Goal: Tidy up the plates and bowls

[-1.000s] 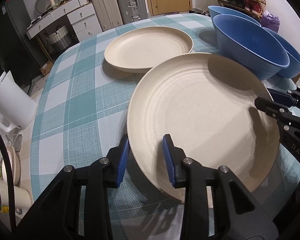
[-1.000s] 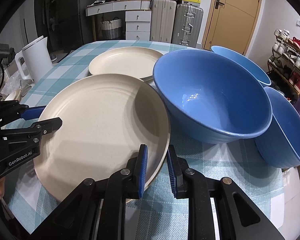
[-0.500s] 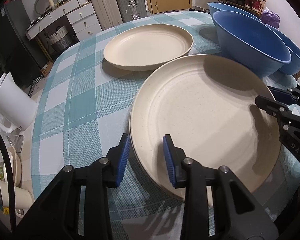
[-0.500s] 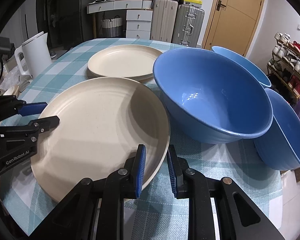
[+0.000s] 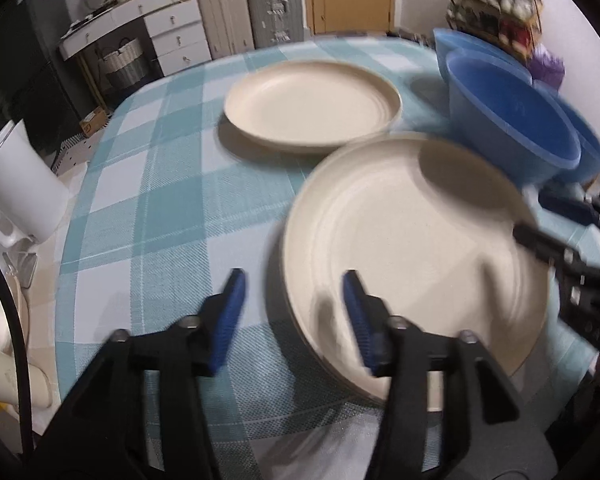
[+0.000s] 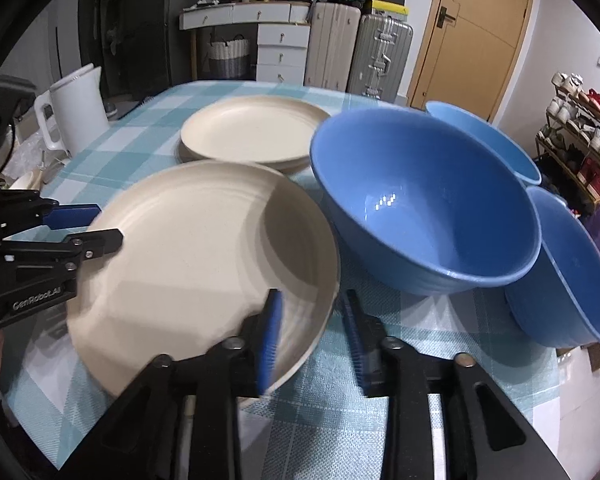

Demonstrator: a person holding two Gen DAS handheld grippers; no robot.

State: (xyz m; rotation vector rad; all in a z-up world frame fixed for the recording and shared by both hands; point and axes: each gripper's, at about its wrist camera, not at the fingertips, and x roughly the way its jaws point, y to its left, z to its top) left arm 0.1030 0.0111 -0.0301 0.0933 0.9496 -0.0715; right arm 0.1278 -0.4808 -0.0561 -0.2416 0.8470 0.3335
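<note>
Table (image 5: 148, 216) under a teal-and-white checked cloth, carrying all the crockery. Largest vessels: three blue bowls, the biggest blue bowl (image 6: 424, 204) just ahead and to the right of the right gripper (image 6: 312, 324), a second bowl (image 6: 568, 272) leaning against its far-right side and a third bowl (image 6: 488, 140) behind it; none is nested, so the bowls appear to be the part of the task left to do. Next, the near plate (image 6: 188, 256), cream and speckled with faint concentric rings and a raised rim, lying flat on the cloth between the two tools. Its rim passes between the jaws of each tool, yet no pad presses on it: both pairs of jaws have just been opening, and the plate looks released. The left gripper (image 5: 292, 312) straddles the rim opposite. Ahead of both tools, well beyond the near plate, lies the far plate stack (image 6: 252, 132), cream, seemingly two plates deep. Judged from this, the near plate is set down apart from that stack and not yet joined to it.
</note>
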